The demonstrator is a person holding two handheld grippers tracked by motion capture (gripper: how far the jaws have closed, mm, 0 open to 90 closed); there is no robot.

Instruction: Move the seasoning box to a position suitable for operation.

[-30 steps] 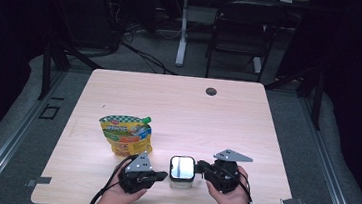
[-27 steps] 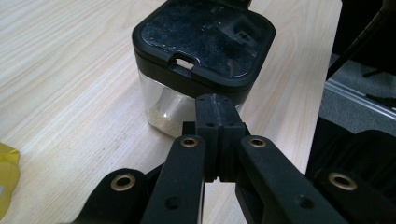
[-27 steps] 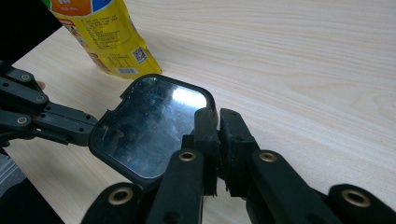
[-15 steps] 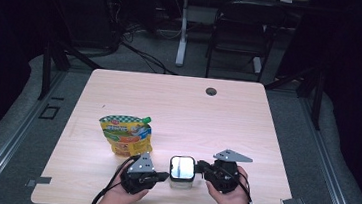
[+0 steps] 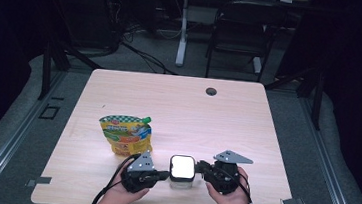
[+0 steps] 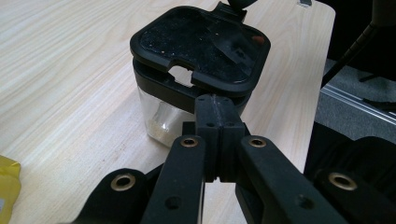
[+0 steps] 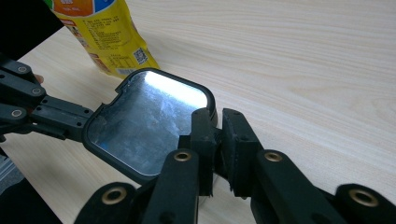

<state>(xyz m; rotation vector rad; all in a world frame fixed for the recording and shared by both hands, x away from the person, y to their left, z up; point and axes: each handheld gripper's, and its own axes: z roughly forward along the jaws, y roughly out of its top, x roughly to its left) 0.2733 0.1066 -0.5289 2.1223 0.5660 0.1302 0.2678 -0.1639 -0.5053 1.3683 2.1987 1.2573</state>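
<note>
Yellow pouch [image 5: 126, 135] stands left on table [image 5: 247, 118] | your left gripper [image 5: 164, 174] jaws together, tips at container [image 5: 181, 173] rim | container between both grippers | your right gripper [image 5: 202, 168] jaws slightly apart, just opening, beside lid [image 7: 144, 122] edge.

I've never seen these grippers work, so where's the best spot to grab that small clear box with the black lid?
Probably the black lid rim of the clear box, from the side: it overhangs as a thin edge, as the right gripper approaches it.
</note>
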